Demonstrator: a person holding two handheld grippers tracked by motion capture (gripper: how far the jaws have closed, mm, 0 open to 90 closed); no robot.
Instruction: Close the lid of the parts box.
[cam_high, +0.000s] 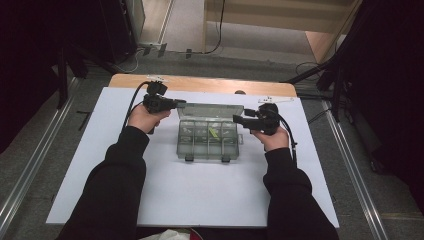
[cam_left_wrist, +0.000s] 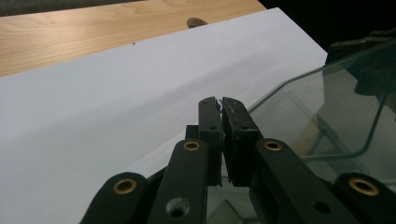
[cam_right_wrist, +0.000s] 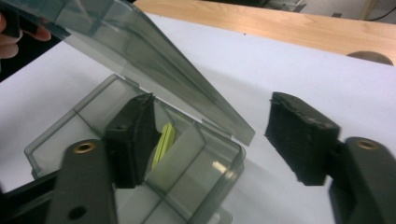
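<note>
While propped open by its lid (cam_high: 210, 110), sits mid-sheet, the clear compartment box (cam_high: 208, 139), long axis running from one gripper across to the other, latches toward the person. Pinched at the lid's left corner by the left gripper (cam_left_wrist: 221, 108), pads pressed together on the clear edge. Seen from the right gripper view alone: a yellow-green piece (cam_right_wrist: 164, 141) in a compartment just behind the near pad (cam_right_wrist: 135, 135). Spread wide, the right gripper (cam_right_wrist: 212, 140), nothing between its pads, box corner below the gap. Beyond both jaws, bare white sheet (cam_high: 200, 200); farther off, wooden table edge (cam_high: 200, 83).
</note>
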